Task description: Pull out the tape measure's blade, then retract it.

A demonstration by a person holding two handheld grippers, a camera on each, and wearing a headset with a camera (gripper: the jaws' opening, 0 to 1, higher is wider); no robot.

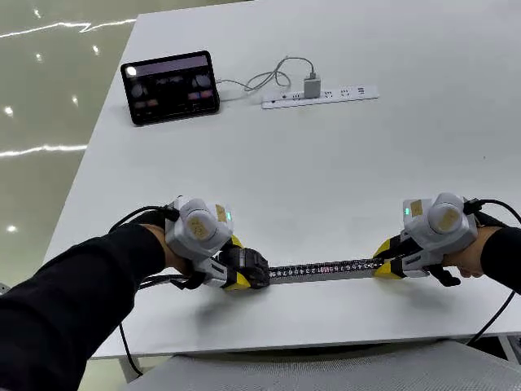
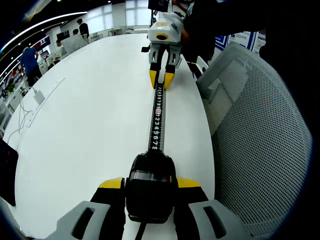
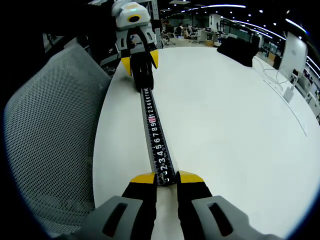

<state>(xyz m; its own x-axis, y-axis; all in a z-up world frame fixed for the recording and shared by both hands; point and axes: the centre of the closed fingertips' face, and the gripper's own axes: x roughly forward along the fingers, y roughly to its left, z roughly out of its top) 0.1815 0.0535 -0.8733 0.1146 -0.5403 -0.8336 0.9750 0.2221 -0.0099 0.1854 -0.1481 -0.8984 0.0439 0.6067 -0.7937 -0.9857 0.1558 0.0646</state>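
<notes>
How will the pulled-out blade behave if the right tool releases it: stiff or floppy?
The blade runs straight from the right tool to the case in the left tool, so it is probably stiff. It looks thin, so a sideways push would likely buckle it. Released, it may snap back into the case.

Table [image 1: 342, 179] mid wide open. Far side: tablet [image 1: 171, 86], power strip [image 1: 321, 96] w/ charger [image 1: 313, 85] + cable [image 1: 264, 79]. Near edge: blade [image 1: 326, 270] stretched low from tape measure [image 1: 252, 267] in left gripper [image 1: 235, 262] to right gripper [image 1: 384, 260]; mesh chair [image 2: 260, 125] just behind
</notes>
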